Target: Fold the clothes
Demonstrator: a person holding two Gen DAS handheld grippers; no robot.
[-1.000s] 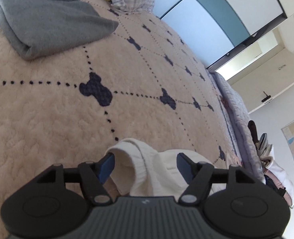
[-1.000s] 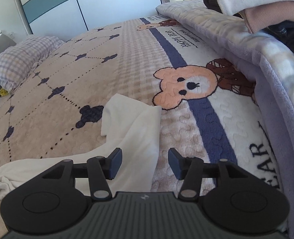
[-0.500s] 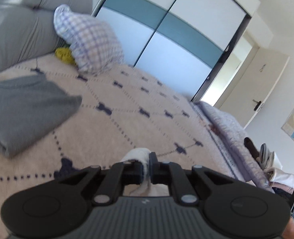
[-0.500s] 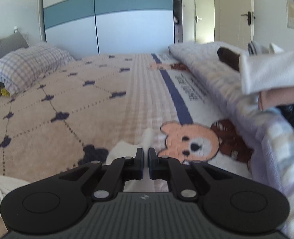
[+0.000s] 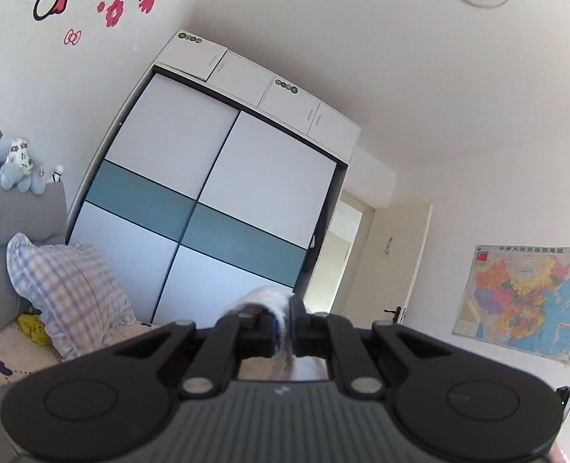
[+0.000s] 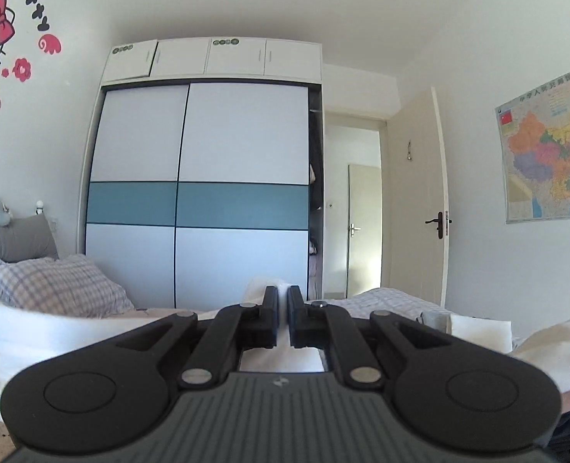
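Both grippers are clamped on the white garment [image 6: 265, 289], the left gripper [image 5: 283, 326] and right gripper [image 6: 283, 318] holding it up above the bed [image 6: 385, 297]. Next, I'd say, spread it flat for folding.

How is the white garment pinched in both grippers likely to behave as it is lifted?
Probably floppy: the white garment sags in a band beside the right gripper. Likely light, since the left gripper holds it by a small bunched pinch. It may slip.
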